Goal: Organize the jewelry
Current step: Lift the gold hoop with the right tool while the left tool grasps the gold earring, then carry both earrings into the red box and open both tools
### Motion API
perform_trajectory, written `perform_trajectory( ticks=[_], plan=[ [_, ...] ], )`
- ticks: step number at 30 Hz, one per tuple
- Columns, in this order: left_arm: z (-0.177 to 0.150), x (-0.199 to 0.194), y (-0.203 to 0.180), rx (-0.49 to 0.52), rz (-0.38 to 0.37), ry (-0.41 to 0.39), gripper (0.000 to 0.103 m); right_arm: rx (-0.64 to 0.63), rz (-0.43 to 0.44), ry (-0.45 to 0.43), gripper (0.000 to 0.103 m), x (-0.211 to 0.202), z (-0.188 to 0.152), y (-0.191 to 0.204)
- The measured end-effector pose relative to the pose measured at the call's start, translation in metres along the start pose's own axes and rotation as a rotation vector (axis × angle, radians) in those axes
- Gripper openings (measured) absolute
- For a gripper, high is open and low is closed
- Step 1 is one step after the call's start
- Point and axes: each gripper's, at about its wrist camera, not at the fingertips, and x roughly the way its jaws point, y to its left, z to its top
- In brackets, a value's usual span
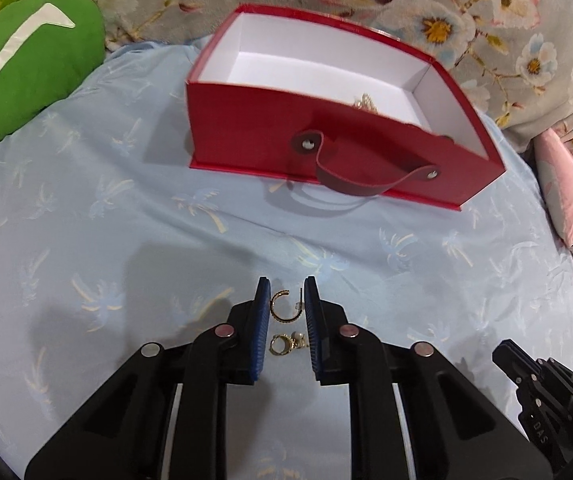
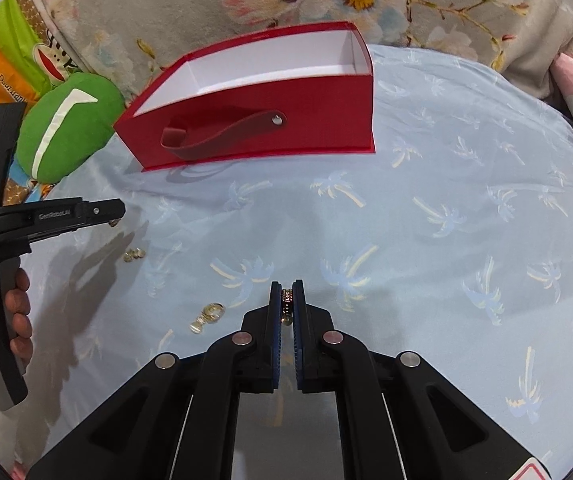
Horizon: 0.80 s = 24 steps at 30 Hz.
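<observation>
A pale blue palm-print bedsheet (image 1: pixel 126 208) covers the bed, and an open red box (image 1: pixel 326 136) with a strap handle stands on it at the far side. The left tool (image 1: pixel 286 300) is narrowed around a gold hoop earring (image 1: pixel 282 306), lifted above a pearl ring (image 1: pixel 286 345) on the sheet. The right tool (image 2: pixel 286 300) pinches a studded band ring (image 2: pixel 287 300).

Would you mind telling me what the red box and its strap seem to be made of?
The red box looks like stiff card with a matte red outside and plain white lining, its edges crisp and folded. The strap seems to be leather or imitation leather, dark red and flexible, fixed by shiny metal studs.
</observation>
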Motion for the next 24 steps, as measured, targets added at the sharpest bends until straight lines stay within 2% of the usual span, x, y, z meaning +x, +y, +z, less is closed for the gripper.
perform_trajectory(
  ticks=[15, 24],
  plan=[
    [0.014, -0.078, 0.007, -0.007, -0.018, -0.125, 0.016, -0.041, 0.039, -0.119, 0.004, -0.044, 0.03, 0.021],
    [0.047, -0.098, -0.002, 0.024, -0.017, -0.214, 0.017, -0.09, 0.052, -0.251, 0.004, -0.071, 0.078, 0.029]
  ],
)
